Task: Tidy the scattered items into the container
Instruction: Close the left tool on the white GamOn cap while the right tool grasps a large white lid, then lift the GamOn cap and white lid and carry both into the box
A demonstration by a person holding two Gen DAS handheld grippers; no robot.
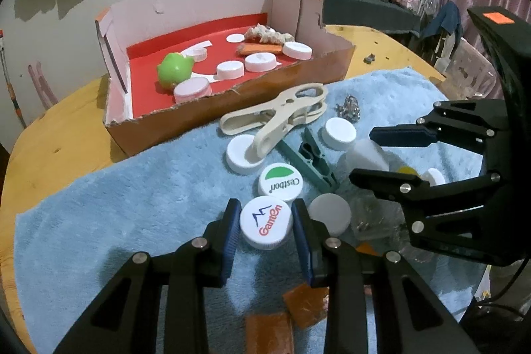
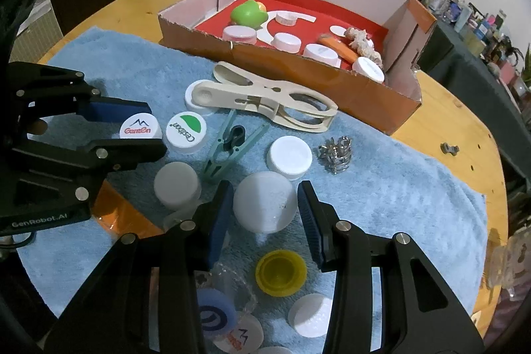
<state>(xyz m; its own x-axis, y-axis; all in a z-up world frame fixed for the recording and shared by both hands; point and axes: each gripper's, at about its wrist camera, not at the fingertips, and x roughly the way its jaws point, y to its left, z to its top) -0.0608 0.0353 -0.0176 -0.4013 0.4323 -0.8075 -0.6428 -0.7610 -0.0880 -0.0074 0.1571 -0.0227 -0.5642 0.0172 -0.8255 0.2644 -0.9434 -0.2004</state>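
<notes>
We cannot tell whether the left gripper [image 1: 265,223] actually presses the Ganten cap [image 1: 265,222] between its fingers, since any contact is hidden by the pads. In the right wrist view, the lower finger covers that cap's near edge. The cream clothespin [image 1: 275,115] hides part of the white cap [image 1: 237,155] beneath its handle. The right gripper [image 2: 264,209] straddles a frosted white lid [image 2: 264,202], with gaps showing at both sides. At the bottom edge of that view, a blue-ringed disc [image 2: 212,316] and another printed cap [image 2: 240,335] lie under crinkled clear plastic, blurred and partly cut off. The orange pieces [image 1: 303,304] sit half behind the left gripper's linkage.
</notes>
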